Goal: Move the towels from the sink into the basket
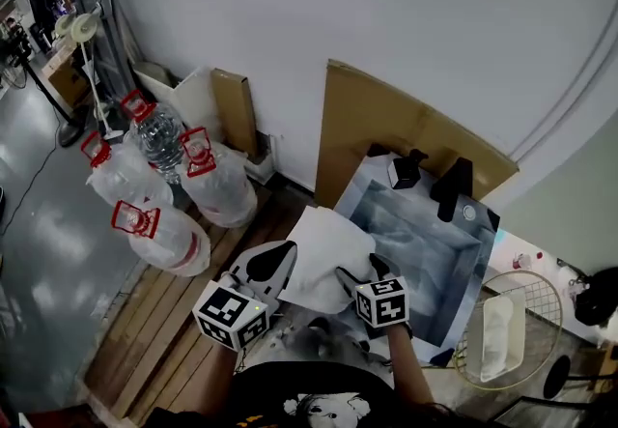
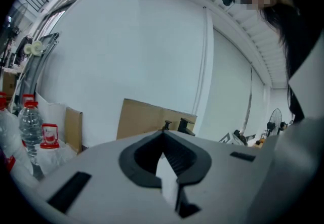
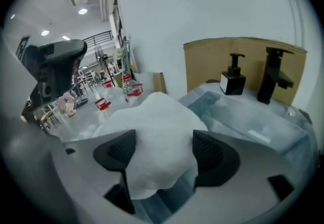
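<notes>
While left gripper (image 1: 280,262) pinches white towel (image 1: 323,247), right gripper (image 1: 360,271) spread loosely around it

1. The left gripper (image 1: 287,250) had a pale grey, wedge-shaped shell with a black teardrop-shaped recess around its ribbed black fingers (image 2: 178,157).
2. The right gripper (image 1: 359,271) had the same grey shell, with black fingers (image 3: 211,157) and small black rectangular slots.
3. Each gripper carried a white cube (image 1: 232,315) printed with black square markers.
4. The person wore a black top (image 1: 290,387) with a white graphic printed on it.
</notes>
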`<act>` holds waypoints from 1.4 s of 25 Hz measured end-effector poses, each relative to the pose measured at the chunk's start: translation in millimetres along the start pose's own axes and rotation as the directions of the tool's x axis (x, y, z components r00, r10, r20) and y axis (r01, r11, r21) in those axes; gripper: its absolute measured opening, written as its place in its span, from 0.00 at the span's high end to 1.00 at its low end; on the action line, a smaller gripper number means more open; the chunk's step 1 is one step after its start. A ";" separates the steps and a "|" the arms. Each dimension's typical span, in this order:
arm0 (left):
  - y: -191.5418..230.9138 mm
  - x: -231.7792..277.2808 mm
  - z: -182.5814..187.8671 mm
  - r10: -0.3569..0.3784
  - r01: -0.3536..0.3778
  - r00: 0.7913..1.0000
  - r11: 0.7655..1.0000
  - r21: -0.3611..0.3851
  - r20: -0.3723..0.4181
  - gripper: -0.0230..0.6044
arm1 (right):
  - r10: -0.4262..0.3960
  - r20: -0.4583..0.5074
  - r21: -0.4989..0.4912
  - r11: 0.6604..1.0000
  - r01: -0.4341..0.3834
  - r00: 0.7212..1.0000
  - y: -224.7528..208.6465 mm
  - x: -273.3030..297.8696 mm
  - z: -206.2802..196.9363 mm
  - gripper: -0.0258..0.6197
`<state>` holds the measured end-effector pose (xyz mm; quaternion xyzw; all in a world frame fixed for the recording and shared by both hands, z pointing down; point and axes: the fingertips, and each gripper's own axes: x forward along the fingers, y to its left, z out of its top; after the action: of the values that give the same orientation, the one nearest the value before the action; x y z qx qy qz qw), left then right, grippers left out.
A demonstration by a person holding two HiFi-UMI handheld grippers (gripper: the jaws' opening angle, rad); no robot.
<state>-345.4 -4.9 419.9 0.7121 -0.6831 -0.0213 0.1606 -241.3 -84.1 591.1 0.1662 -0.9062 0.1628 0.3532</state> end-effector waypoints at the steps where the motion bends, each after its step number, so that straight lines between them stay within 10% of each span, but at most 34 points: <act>1: 0.8 0.2 -0.2 -0.002 0.002 1.000 1.000 -0.001 0.000 0.97 | -0.005 -0.013 0.025 1.000 0.005 1.000 -1.6 3.6 -4.4 0.43; 4: 1.2 4.1 -0.5 -0.012 0.012 1.000 1.000 -0.004 -0.001 0.97 | 0.023 -0.049 0.088 0.996 -0.018 0.999 -0.9 15.2 -15.9 0.44; 10: -7.9 16.4 1.1 -0.065 0.066 0.998 0.998 0.002 -0.007 0.97 | 0.104 -0.039 0.145 0.985 -0.098 0.994 11.4 19.9 -16.2 0.81; 21: -70.4 64.2 2.9 -0.294 0.296 0.954 0.953 0.057 -0.053 0.97 | 0.213 0.314 0.324 0.892 -0.315 0.925 6.6 -71.7 54.4 0.88; 26: -129.1 93.3 0.7 -0.436 0.447 0.894 0.886 0.126 -0.105 0.97 | 0.139 0.444 0.352 0.881 -0.315 0.885 -28.2 -138.1 64.8 0.88; 35: -277.4 141.6 -36.5 -0.648 0.693 0.720 0.691 0.206 -0.249 0.97 | -0.194 0.565 0.490 0.861 -0.137 0.802 -142.5 -299.1 -2.5 0.88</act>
<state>-58.9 -132.2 409.8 0.9271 -0.3558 0.0759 0.0907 27.4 -154.5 410.5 0.3100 -0.8919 0.3294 -0.0041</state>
